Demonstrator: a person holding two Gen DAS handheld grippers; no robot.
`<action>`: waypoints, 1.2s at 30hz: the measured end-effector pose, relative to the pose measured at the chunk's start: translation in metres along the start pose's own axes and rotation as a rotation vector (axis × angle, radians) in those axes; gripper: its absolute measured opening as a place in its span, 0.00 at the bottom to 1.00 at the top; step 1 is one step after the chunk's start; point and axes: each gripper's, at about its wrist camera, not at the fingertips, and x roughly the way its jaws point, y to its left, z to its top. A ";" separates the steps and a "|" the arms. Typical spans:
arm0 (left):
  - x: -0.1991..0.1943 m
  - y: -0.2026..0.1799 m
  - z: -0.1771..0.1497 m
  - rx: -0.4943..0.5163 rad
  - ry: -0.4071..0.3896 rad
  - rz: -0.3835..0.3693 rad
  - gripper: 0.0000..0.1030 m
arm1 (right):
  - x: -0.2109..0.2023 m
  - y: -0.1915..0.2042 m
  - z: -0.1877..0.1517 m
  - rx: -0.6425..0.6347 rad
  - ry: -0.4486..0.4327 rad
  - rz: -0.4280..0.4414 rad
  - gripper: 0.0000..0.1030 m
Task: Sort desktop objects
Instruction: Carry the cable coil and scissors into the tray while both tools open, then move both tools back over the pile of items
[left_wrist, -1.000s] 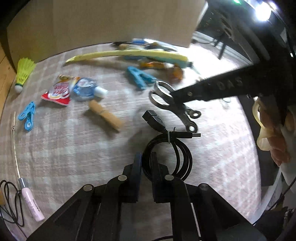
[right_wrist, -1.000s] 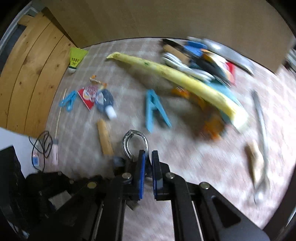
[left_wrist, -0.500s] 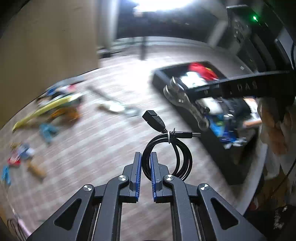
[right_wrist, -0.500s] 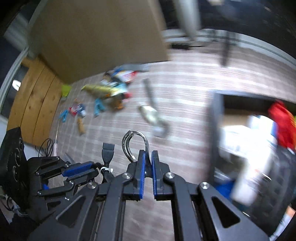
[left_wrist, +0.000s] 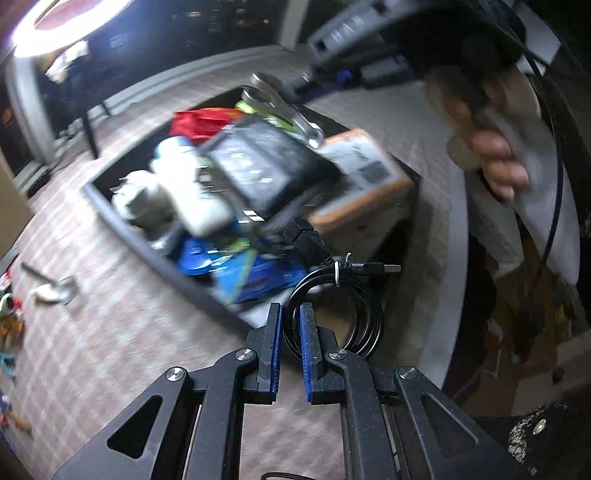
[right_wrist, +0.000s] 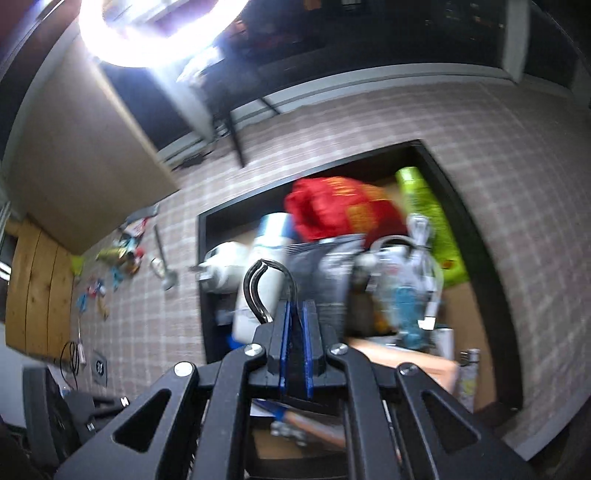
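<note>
My left gripper (left_wrist: 291, 314) is shut on a coiled black USB cable (left_wrist: 354, 295) and holds it over the near edge of a black storage box (left_wrist: 122, 229) full of items. My right gripper (right_wrist: 294, 310) is shut on a metal nail clipper (right_wrist: 266, 284), seen in the left wrist view (left_wrist: 280, 107) over the box's far side. In the right wrist view the box (right_wrist: 201, 280) lies right under the clipper.
The box holds a red bag (right_wrist: 332, 210), a white bottle (right_wrist: 262, 254), a green packet (right_wrist: 428, 221), a cardboard carton (left_wrist: 362, 177) and a dark pouch (left_wrist: 266, 166). Loose items (right_wrist: 122, 251) and a spoon (left_wrist: 51, 290) lie on the checked cloth to the left.
Both grippers have swung right from the loose pile to above the storage box, each still holding its object.
</note>
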 end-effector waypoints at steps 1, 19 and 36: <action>0.004 -0.005 0.002 0.004 0.004 -0.015 0.08 | -0.004 -0.007 0.000 0.011 -0.005 -0.006 0.07; -0.022 0.066 -0.010 -0.190 -0.035 0.123 0.39 | -0.003 0.028 0.018 -0.093 -0.020 -0.008 0.40; -0.095 0.263 -0.122 -0.710 -0.085 0.389 0.39 | 0.092 0.196 0.023 -0.426 0.126 0.106 0.39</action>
